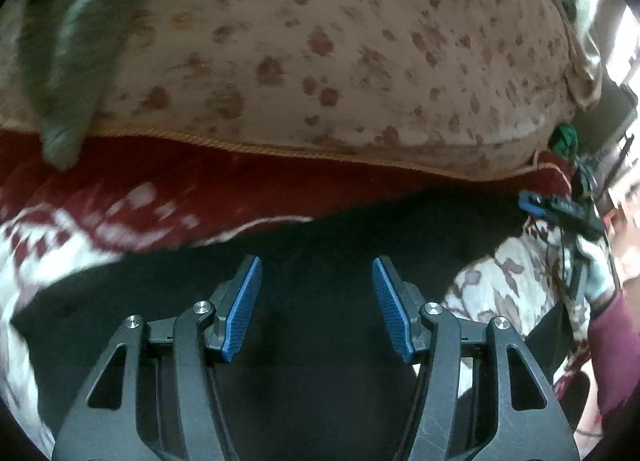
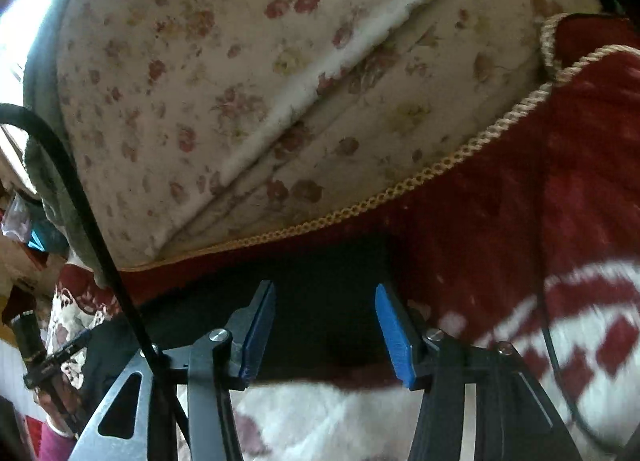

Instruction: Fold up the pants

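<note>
Fingers (image 1: 244, 301) of both the left gripper (image 1: 316, 307) and right gripper (image 2: 326, 331) stand released above the black cloth pants (image 1: 320, 341), on a dark-red-and-white patterned blanket (image 2: 520, 241).

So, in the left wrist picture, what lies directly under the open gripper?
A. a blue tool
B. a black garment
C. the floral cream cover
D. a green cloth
B: the left gripper stands open with nothing between its blue pads, and the black garment fills the space below it. The floral cream cover lies farther away, beyond the red blanket.
</note>
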The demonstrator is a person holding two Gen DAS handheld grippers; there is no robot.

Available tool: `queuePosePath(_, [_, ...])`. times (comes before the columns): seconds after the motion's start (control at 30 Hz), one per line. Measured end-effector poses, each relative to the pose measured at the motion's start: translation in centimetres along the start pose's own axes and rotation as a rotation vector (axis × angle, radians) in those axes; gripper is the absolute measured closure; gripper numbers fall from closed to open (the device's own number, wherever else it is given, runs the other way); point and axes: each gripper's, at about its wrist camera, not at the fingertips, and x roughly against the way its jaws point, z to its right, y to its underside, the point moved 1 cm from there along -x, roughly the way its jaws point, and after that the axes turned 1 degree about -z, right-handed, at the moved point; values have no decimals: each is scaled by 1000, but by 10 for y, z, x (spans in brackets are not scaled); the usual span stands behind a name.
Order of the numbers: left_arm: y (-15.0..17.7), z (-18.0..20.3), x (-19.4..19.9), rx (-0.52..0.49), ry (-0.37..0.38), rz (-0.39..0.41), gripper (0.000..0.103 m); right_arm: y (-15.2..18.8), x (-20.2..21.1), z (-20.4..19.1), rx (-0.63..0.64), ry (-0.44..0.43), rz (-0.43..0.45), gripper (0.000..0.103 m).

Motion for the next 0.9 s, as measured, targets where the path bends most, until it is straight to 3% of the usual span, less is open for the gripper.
queuePosePath(0.17, [-12,14,-30,-129,16,-83,46,-12,-11,7,9,-43,-13,53])
queuePosePath(0.4, [-24,26,-55,-209,23,-127,46,-17,-34,5,69,-59,-74,51])
queuePosePath(0.57, [-28,34,-90,-275,-45,-216,46,-19,-58,5,96,-34,-122,50])
queuePosePath(0.63, [-27,37,-98,-301,-71,-236,44,-20,-60,5,112,-39,-104,51])
queuePosePath(0.73, [-27,46,-102,-353,-122,-228,44,-21,-63,3,135,-7,-80,74])
queuePosePath(0.77, [-26,49,-104,-361,-141,-222,47,-19,-62,0,161,21,-77,86])
queuePosePath(0.8, [-25,53,-104,-372,-147,-214,59,-17,-61,-4,186,35,-75,93])
queuePosePath(0.83, [-24,57,-103,-388,-148,-206,78,-16,-59,-6,200,33,-68,94])
queuePosePath(0.9, [-22,66,-98,-414,-175,-173,93,-14,-48,-11,211,19,-29,96])
